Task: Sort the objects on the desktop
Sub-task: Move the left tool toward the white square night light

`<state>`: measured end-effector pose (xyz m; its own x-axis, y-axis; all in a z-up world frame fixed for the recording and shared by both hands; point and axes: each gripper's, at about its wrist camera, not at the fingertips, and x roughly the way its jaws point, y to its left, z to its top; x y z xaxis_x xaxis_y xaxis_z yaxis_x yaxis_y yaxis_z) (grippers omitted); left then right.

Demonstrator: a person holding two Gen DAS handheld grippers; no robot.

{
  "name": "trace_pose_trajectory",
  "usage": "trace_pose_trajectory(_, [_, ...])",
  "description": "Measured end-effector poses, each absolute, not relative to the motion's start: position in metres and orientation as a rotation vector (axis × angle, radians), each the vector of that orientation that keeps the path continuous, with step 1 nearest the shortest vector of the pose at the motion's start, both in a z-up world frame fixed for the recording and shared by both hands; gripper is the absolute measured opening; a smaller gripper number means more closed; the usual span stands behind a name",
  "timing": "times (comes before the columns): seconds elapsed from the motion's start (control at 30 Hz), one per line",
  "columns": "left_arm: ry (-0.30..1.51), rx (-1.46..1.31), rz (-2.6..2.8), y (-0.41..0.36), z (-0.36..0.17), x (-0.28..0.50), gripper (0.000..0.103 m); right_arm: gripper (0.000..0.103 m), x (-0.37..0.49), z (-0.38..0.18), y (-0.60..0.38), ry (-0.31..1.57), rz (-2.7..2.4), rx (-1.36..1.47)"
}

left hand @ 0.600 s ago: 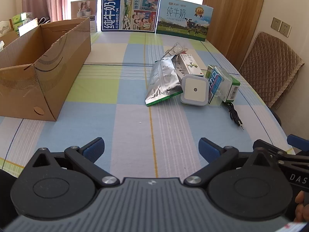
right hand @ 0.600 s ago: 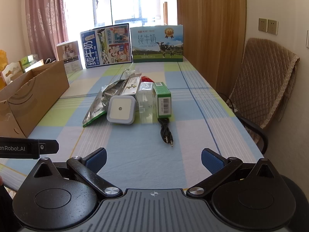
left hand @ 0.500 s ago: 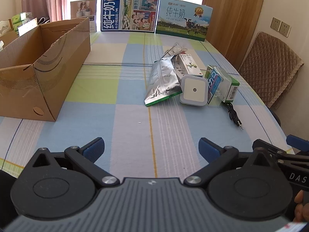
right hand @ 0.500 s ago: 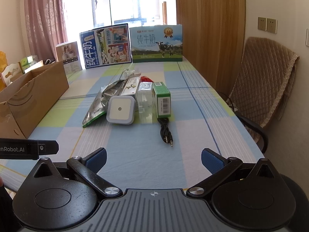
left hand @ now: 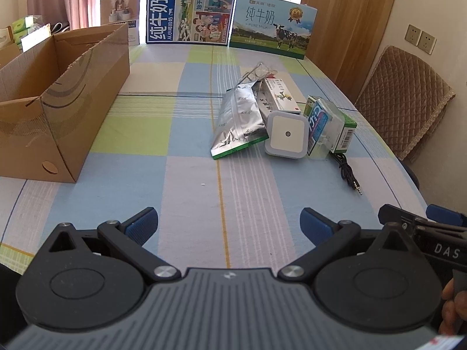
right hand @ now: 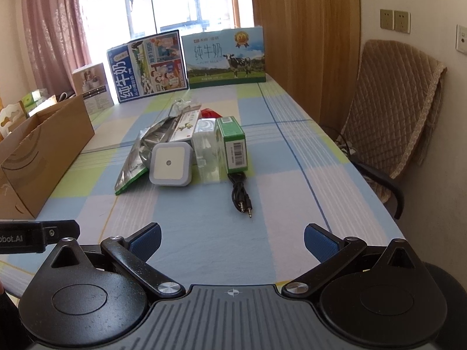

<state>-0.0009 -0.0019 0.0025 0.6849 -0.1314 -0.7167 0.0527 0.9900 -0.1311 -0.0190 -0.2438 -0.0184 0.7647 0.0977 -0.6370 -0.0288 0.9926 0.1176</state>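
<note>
A cluster of small items lies mid-table on the checked cloth: a silver foil pouch [left hand: 239, 119], a square white night light [left hand: 287, 134] leaning upright, a white medicine box [left hand: 280, 97], a clear blister pack [left hand: 319, 125], a green box [right hand: 233, 145] and a black audio cable [right hand: 240, 195]. An open cardboard box [left hand: 58, 99] stands at the left. My left gripper [left hand: 229, 226] hovers open over the near table, well short of the items. My right gripper [right hand: 232, 240] is open too, just short of the cable's plugs. Nothing sits between either pair of fingers.
Two milk cartons' display boxes [left hand: 189, 13] [left hand: 273, 24] stand at the table's far end beside a smaller box [left hand: 121, 16]. A padded chair [right hand: 391, 110] stands off the right edge. The right gripper's arm [left hand: 423, 227] shows at the left view's right edge.
Both views have crept slightly nearer the item cluster; the grippers stay open and nothing on the table has moved.
</note>
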Motion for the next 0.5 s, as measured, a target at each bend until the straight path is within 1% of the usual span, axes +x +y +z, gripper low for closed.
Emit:
trace_pose_trajectory(0.27, [0.823,-0.117,-0.119,-0.005,0.005,0.010,0.102,0.101,-0.002,-0.023,-0.252,0.742,0.082,0.150])
trace_pose_trajectory(0.5, [0.801,-0.105,-0.124,-0.008,0.005,0.027,0.102,0.101,0.012,-0.031,-0.255,0.744,0.063,0.157])
